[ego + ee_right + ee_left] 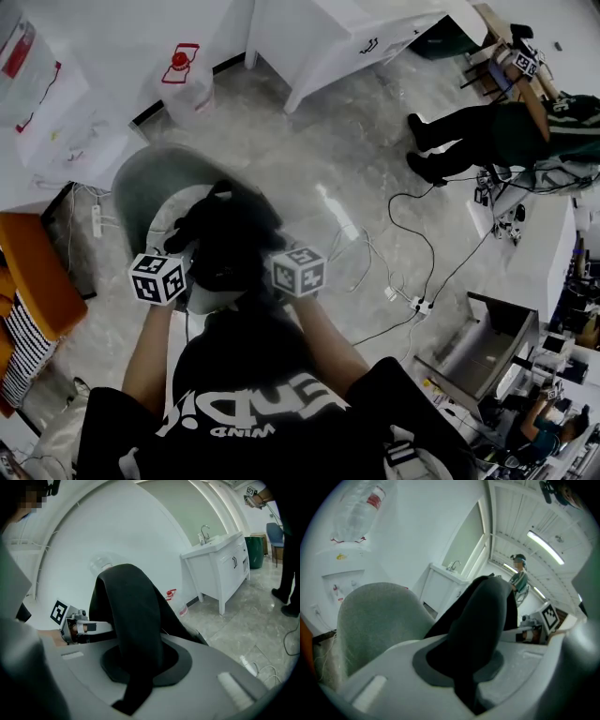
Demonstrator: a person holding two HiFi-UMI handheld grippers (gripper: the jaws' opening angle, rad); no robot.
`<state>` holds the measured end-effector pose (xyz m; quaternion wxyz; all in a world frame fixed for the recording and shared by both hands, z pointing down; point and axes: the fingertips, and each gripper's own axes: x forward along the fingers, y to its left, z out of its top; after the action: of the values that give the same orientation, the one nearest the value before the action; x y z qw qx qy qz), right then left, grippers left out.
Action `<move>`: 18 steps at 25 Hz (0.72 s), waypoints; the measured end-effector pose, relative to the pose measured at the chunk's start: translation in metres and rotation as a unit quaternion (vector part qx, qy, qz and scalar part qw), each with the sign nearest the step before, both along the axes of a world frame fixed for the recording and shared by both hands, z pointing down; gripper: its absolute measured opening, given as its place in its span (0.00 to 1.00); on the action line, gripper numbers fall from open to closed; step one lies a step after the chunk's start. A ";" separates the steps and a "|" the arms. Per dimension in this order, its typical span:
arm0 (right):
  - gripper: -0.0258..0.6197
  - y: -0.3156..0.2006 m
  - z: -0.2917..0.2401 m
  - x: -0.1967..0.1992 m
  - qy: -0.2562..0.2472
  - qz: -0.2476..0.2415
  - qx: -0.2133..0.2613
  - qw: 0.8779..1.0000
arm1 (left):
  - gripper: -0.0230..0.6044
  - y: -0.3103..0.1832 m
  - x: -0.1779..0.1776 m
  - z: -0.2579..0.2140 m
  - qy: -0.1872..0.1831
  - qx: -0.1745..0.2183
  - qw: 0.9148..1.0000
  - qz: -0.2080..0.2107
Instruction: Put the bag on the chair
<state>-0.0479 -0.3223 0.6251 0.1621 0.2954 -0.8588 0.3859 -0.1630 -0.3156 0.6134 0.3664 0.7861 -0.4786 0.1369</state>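
A black bag hangs just above the seat of a grey round-backed chair. My left gripper holds it from the left and my right gripper from the right; the bag hides their fingertips. In the left gripper view the left gripper is shut on a black strap, with the chair's back close behind. In the right gripper view the right gripper is shut on another black strap of the bag.
An orange chair stands at the left. A white sink cabinet is behind the chair. Cables and a power strip lie on the floor to the right. A seated person is at the far right.
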 end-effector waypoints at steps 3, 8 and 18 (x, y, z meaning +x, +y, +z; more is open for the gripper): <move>0.09 -0.015 0.016 -0.004 0.007 -0.007 -0.009 1.000 | 0.11 -0.014 -0.004 0.017 0.001 -0.012 1.000 -0.012; 0.09 -0.042 0.027 -0.011 0.012 -0.009 -0.016 1.000 | 0.11 -0.042 -0.009 0.032 -0.002 -0.023 0.999 -0.023; 0.11 -0.089 0.061 -0.025 0.033 -0.010 -0.028 0.999 | 0.13 -0.086 -0.016 0.067 -0.020 -0.045 0.999 -0.024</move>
<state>-0.0724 -0.4116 0.6865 0.2020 0.2949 -0.8449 0.3980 -0.1786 -0.4020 0.6806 0.3946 0.7541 -0.4983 0.1649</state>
